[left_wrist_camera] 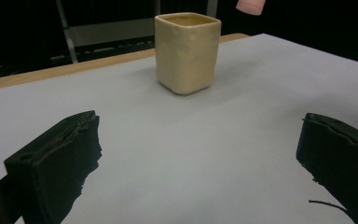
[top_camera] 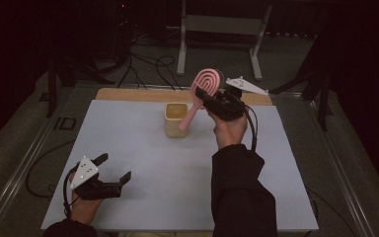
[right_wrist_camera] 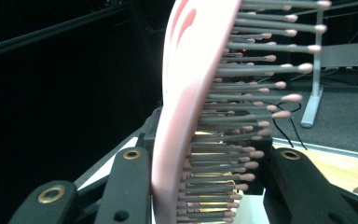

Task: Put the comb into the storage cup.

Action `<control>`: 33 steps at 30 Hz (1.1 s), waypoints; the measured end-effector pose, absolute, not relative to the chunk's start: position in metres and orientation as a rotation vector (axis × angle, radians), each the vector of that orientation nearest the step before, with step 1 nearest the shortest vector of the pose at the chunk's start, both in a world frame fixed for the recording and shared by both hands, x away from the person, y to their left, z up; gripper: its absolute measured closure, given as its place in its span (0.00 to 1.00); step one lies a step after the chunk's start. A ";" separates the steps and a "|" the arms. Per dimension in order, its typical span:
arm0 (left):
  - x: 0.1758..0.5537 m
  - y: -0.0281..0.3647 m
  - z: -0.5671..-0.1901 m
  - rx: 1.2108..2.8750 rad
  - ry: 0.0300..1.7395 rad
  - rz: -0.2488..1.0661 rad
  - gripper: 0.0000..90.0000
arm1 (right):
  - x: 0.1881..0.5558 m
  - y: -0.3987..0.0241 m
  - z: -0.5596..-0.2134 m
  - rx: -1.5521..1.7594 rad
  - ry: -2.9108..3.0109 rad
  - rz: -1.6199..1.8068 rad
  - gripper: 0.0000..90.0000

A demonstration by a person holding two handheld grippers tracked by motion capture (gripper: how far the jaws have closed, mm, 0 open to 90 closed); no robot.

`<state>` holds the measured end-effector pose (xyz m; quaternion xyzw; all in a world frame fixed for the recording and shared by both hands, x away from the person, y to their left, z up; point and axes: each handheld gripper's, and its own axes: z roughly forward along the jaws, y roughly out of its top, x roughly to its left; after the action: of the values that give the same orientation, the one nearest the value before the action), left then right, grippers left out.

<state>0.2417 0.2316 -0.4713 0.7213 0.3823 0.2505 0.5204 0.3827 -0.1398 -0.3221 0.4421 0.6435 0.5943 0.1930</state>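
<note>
A pink hairbrush [top_camera: 202,91] hangs tilted above the table, its head up and its handle end over the rim of a cream square cup [top_camera: 176,119]. My right gripper [top_camera: 212,96] is shut on the brush's head. In the right gripper view the pink brush [right_wrist_camera: 186,102] stands edge-on between the jaws, bristles pointing right. My left gripper [top_camera: 112,170] rests open near the table's front left corner, with nothing between its jaws. The left gripper view shows the cup [left_wrist_camera: 188,51] standing upright ahead of the open left gripper [left_wrist_camera: 198,154], and the brush's handle tip [left_wrist_camera: 251,5] at the top edge.
The cup stands on a pale grey table top [top_camera: 143,148] with a wooden strip [top_camera: 128,94] along its far edge. Cables [top_camera: 148,66] and a metal stand [top_camera: 222,37] lie on the floor beyond the table.
</note>
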 end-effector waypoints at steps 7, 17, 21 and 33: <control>0.241 0.231 -0.470 1.724 0.912 0.598 0.00 | 0.390 -0.130 -0.314 1.225 1.812 1.661 0.71; 0.242 0.229 -0.469 1.742 0.902 0.590 0.00 | 0.401 -0.123 -0.307 1.220 1.800 1.654 0.71; 0.243 0.228 -0.470 1.741 0.903 0.587 0.00 | 0.408 -0.122 -0.310 1.236 1.789 1.652 0.71; 0.244 0.228 -0.470 1.741 0.906 0.584 0.00 | 0.427 -0.122 -0.319 1.295 1.746 1.648 0.71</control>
<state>0.2442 0.2283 -0.4704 0.7261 0.3781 0.2436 0.5201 0.4274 -0.1223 -0.3186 0.4645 0.6265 0.5914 0.2052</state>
